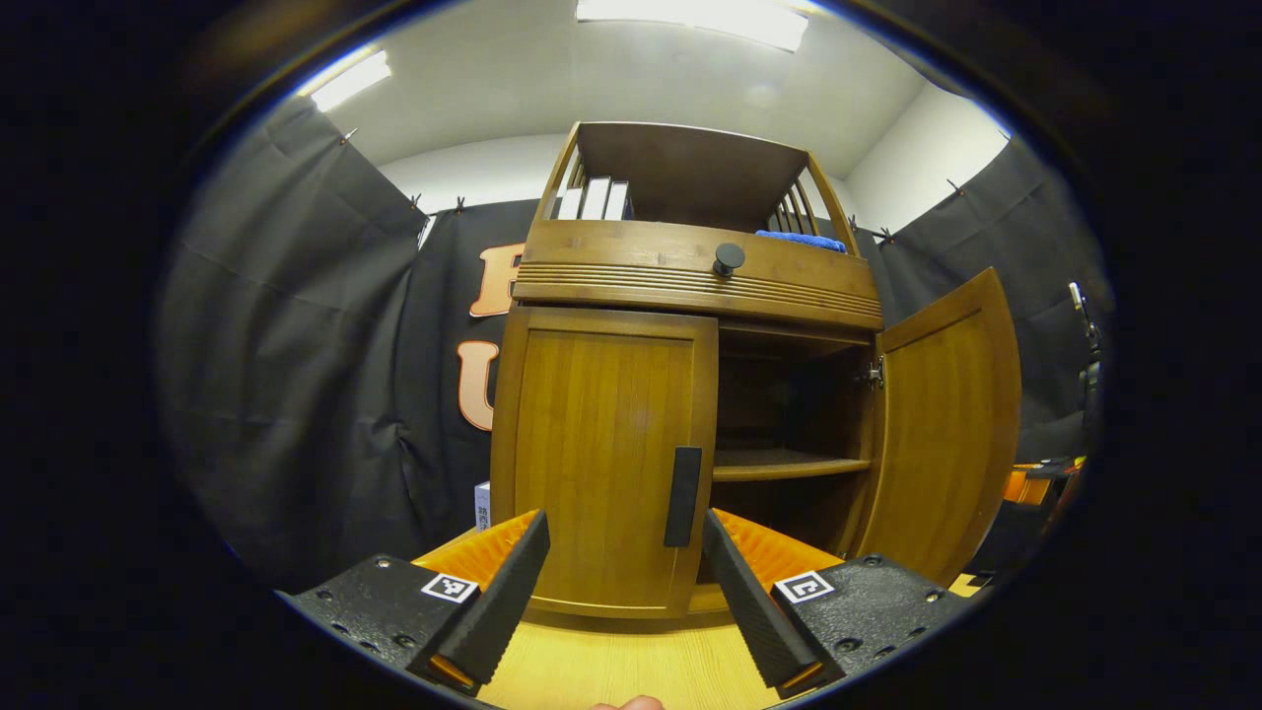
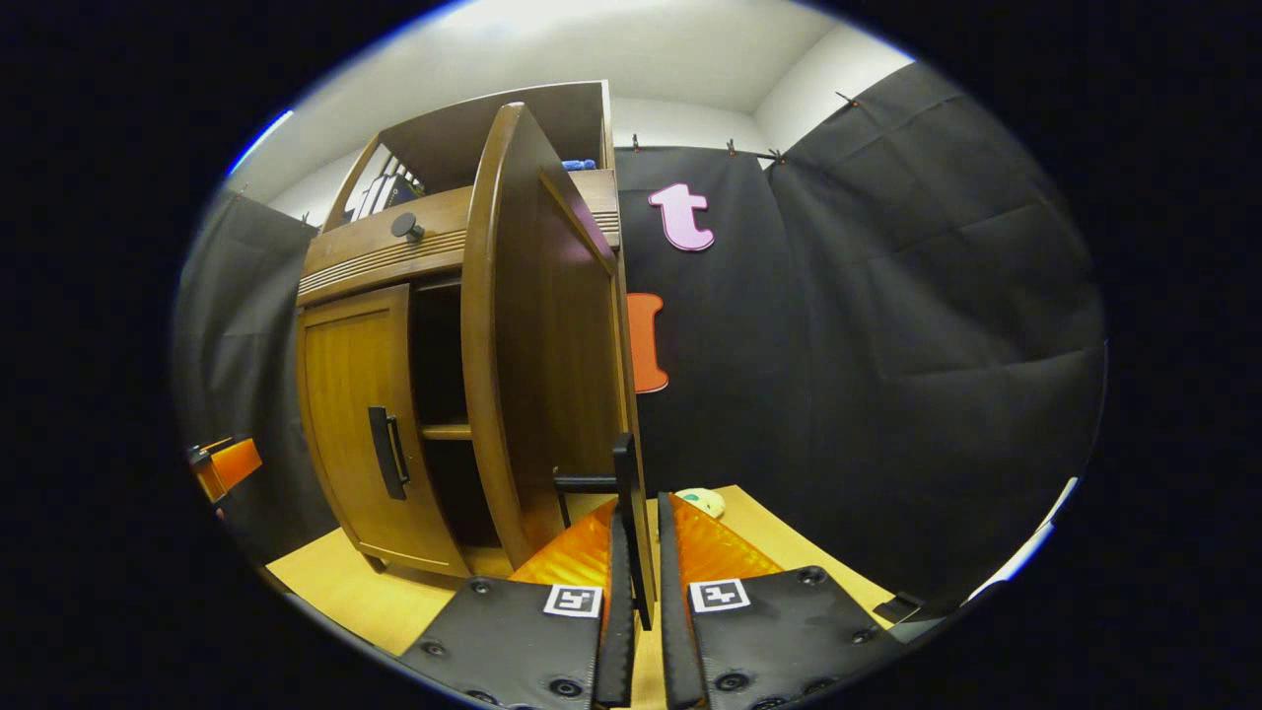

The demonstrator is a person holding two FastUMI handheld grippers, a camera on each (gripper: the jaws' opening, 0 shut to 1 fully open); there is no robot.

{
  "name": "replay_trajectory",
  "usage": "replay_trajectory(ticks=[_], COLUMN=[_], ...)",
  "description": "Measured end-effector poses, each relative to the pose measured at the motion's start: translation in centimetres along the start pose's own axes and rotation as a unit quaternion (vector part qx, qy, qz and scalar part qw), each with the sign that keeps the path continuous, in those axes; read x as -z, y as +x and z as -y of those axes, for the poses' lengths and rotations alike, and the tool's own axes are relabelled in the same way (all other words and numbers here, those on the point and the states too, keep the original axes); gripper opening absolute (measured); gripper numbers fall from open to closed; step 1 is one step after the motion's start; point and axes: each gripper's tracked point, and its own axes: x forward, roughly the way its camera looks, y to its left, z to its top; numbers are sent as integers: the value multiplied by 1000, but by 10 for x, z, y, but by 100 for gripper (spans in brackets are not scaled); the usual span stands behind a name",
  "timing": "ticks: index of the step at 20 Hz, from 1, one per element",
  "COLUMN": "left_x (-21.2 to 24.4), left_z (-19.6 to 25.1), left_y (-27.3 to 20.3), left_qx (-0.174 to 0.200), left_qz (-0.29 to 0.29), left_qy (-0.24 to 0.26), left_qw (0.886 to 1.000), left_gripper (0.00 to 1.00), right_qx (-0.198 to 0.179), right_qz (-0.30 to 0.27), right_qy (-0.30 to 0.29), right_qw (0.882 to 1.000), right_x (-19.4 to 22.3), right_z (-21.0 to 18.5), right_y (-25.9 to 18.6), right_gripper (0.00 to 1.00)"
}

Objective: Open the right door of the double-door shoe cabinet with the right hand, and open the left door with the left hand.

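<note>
The wooden shoe cabinet (image 1: 690,286) stands straight ahead in the left gripper view. Its left door (image 1: 601,444) is closed, with a dark vertical handle (image 1: 682,496) near its right edge. My left gripper (image 1: 623,523) hangs open just in front of that door, the handle a little above and between its fingertips, not touching. The right door (image 1: 946,434) stands swung wide open. In the right gripper view this door (image 2: 542,345) appears nearly edge-on, and my right gripper (image 2: 641,513) is shut on its dark handle (image 2: 625,463).
A drawer with a round knob (image 1: 729,258) sits above the doors. Books (image 1: 595,200) and a blue cloth (image 1: 801,239) lie on the top shelf. An inner shelf (image 1: 789,463) shows inside. A small white box (image 1: 482,505) stands left of the cabinet; a pale object (image 2: 702,501) lies on the floor.
</note>
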Motion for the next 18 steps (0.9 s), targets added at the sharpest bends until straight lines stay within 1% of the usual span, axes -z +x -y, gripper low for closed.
replay_trajectory(ticks=[3, 4, 5, 6, 9, 10, 12, 13, 14, 15, 16, 17, 18], left_x=[1, 2, 2, 3, 4, 4, 4, 4, 4, 3, 3, 5, 5], left_z=[-3, -4, -4, -3, -2, -2, -1, -2, -3, -3, -3, -5, -5], left_y=[5, 6, 7, 7, 6, 7, 5, 4, 3, 3, 2, 0, -1], left_qx=[2, 2, 3, 4, 8, 10, 12, 12, 11, 12, 11, 10, 9], left_qz=[-3, -3, -3, -4, -7, -7, -8, -8, -6, -6, -7, -8, -9], left_qy=[3, 3, 3, 2, 3, 4, 8, 9, 9, 9, 9, 10, 12], left_qw=[1000, 1000, 1000, 1000, 1000, 1000, 1000, 1000, 1000, 1000, 1000, 1000, 1000], left_gripper=[91, 95, 95, 92, 92, 92, 92, 92, 93, 95, 94, 93, 93], right_qx=[-10, -16, -22, -30, -52, -60, -70, -76, -80, -86, -87, -85, -84], right_qz=[1, 0, -1, 0, 1, 0, -1, -5, -5, -5, -4, -4, -7], right_qy=[-24, -25, -22, -21, -20, -16, -17, -20, -19, -17, -15, -12, -8], right_qw=[1000, 1000, 1000, 999, 998, 998, 997, 997, 997, 996, 996, 996, 996], right_x=[0, -1, -1, -2, -3, -3, -2, -2, -2, -2, -2, -4, -2], right_z=[11, 14, 18, 21, 27, 34, 43, 47, 50, 53, 56, 58, 56], right_y=[0, 2, 2, 3, 4, 6, 8, 9, 9, 9, 8, 7, 9], right_gripper=[19, 19, 19, 19, 19, 8, 30, 30, 23, 24, 30, 24, 25])
